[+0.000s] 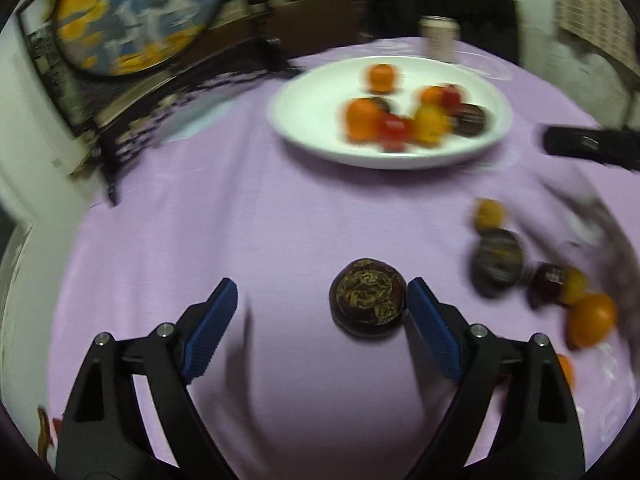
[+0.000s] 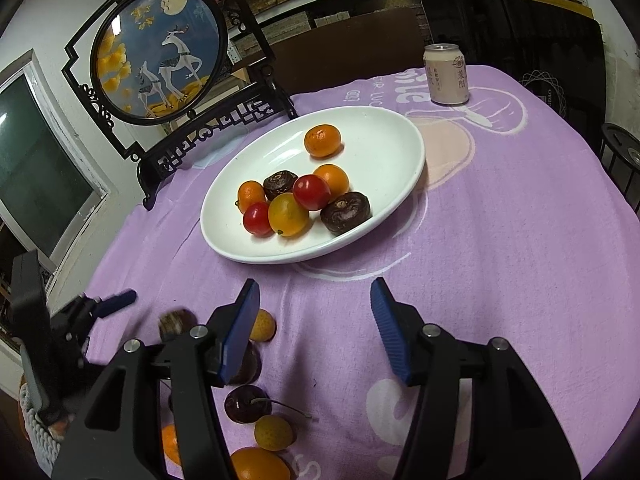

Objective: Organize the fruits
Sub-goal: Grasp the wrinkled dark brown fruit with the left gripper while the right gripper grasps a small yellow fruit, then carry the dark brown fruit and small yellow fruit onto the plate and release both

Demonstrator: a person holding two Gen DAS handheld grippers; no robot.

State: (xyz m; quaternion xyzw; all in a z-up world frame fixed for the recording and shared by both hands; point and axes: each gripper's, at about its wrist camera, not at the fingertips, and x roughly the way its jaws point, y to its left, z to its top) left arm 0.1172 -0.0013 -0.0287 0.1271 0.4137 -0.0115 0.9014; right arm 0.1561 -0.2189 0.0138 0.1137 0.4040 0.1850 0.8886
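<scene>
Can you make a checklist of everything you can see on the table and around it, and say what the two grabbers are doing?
Surface: purple cloth with white drawings covers the table.
Job's things: white plate holds eight small fruits, orange, red, yellow and dark brown; a brown fruit lies on the cloth touching one jaw pad; more loose fruits lie nearby.
Clutter: drink can stands behind the plate.
Grippers: left gripper has jaws open around the brown fruit; right gripper has jaws open, nothing between them.
Cables: nothing seen.
Surroundings: round deer picture in a black stand, shelves behind.
</scene>
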